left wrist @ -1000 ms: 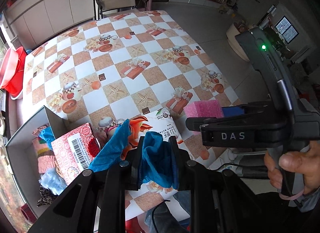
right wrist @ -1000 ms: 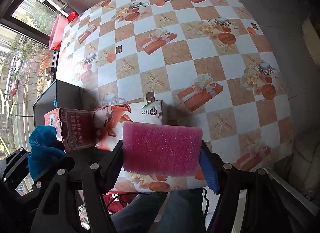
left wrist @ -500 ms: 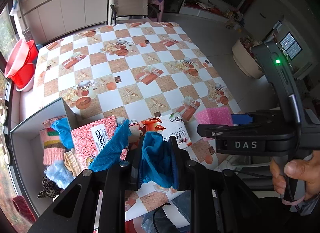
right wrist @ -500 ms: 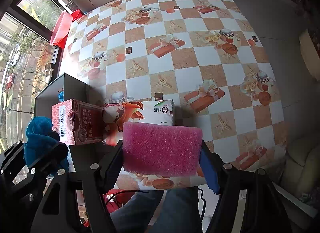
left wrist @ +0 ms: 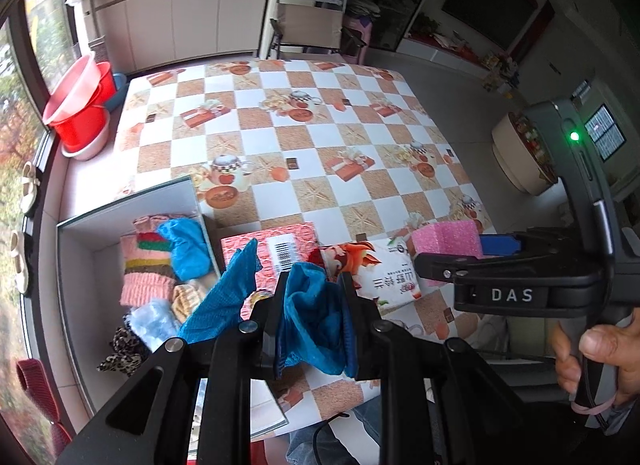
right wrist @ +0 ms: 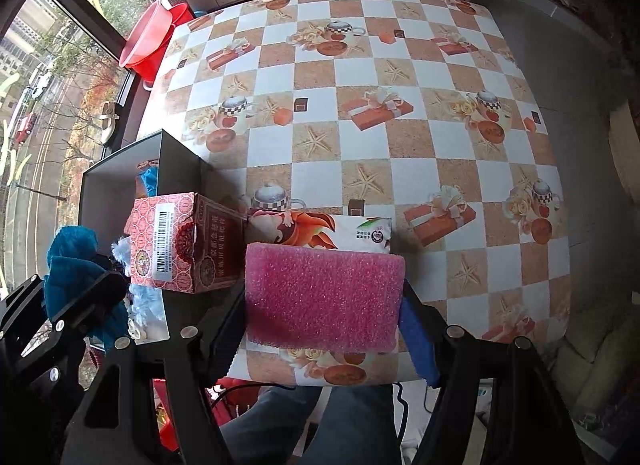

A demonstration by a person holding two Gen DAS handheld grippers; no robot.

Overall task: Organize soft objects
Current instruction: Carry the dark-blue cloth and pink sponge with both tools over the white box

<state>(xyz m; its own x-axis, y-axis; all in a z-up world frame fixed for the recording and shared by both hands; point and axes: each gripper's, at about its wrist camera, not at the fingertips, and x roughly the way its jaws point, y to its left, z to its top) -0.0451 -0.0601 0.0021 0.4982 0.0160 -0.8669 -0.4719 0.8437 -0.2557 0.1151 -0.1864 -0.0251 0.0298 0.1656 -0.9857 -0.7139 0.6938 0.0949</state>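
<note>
My left gripper (left wrist: pixel 314 297) is shut on a blue cloth (left wrist: pixel 316 325), held above the table's near edge; one corner of the cloth (left wrist: pixel 230 297) hangs out to the left. It also shows in the right wrist view (right wrist: pixel 76 265). My right gripper (right wrist: pixel 324 297) is shut on a pink sponge (right wrist: pixel 324 297), which also shows in the left wrist view (left wrist: pixel 446 235). A grey open box (left wrist: pixel 80 265) at the near left holds several soft items: a striped knit piece (left wrist: pixel 146 265), a blue cloth (left wrist: pixel 184 249), a pale fluffy piece (left wrist: pixel 154 323).
A red patterned carton (right wrist: pixel 176 241) and a white tissue pack (right wrist: pixel 320 231) lie on the checked tablecloth (right wrist: pixel 360 105) between the box and the sponge. Red basins (left wrist: pixel 82 105) stand beyond the table's left side. A chair (left wrist: pixel 308 27) stands at the far end.
Both grippers have risen and pulled back with their loads held. More of the box's inside and the room now shows; the table looks farther away.
</note>
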